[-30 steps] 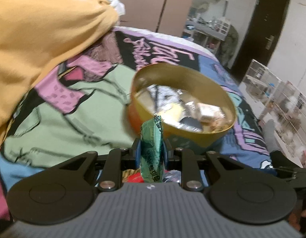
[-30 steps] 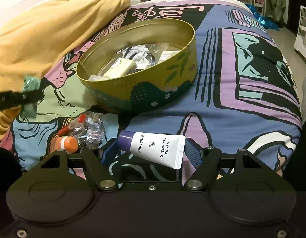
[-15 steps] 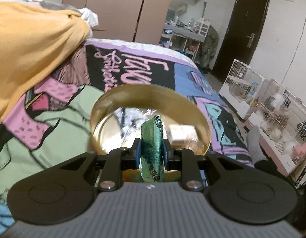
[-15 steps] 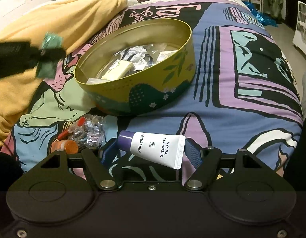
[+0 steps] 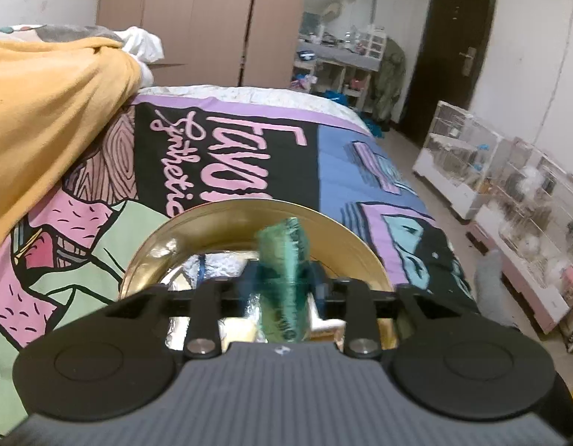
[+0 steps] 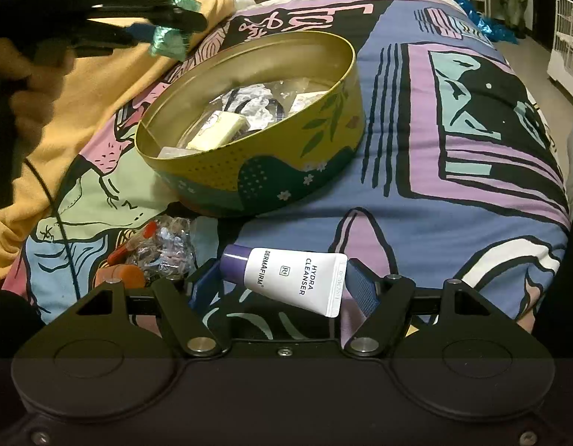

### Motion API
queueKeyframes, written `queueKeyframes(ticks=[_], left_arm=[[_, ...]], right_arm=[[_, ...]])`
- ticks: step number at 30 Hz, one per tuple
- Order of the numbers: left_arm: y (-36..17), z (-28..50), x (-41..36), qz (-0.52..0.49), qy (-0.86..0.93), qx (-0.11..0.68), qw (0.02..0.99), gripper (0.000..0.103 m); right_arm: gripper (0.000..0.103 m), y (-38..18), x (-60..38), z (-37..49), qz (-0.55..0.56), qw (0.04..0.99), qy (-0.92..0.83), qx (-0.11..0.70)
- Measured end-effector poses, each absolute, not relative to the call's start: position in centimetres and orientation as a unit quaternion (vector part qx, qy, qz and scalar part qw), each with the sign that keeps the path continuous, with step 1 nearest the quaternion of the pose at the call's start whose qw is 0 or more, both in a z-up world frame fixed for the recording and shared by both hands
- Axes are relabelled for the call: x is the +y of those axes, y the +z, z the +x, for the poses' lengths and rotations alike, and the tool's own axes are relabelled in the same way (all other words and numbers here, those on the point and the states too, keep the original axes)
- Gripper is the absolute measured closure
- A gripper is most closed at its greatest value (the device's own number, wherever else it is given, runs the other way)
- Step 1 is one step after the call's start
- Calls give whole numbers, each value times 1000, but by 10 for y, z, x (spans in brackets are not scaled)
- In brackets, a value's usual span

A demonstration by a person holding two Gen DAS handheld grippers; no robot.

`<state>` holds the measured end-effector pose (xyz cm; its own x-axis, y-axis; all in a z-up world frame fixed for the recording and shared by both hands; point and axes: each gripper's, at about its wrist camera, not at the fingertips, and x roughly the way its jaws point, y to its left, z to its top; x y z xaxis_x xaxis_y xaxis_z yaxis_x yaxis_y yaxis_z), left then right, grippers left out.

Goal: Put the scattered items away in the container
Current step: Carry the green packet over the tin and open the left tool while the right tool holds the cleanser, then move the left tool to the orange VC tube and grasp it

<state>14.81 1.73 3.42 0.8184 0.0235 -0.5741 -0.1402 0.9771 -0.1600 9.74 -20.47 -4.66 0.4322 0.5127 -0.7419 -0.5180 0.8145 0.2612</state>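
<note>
Since a moment ago my left gripper (image 5: pixel 282 282) has spread, loosing the green packet (image 5: pixel 284 278) over the tin (image 6: pixel 256 163); my right gripper (image 6: pixel 282 282) stays wide around the tube (image 6: pixel 297 278)

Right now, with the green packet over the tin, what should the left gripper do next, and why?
Probably open wider and let go. The left gripper has the blurred green packet between parted fingers, above the tin, which already holds other items. The right gripper rests open around the cleanser tube.
</note>
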Motion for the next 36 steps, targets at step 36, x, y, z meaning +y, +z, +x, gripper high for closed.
queueKeyframes(ticks=[36], left_arm=[[-55, 7, 71, -224, 94, 450, 859, 0]], right_arm=[[31, -49, -207, 101, 10, 844, 296, 447]])
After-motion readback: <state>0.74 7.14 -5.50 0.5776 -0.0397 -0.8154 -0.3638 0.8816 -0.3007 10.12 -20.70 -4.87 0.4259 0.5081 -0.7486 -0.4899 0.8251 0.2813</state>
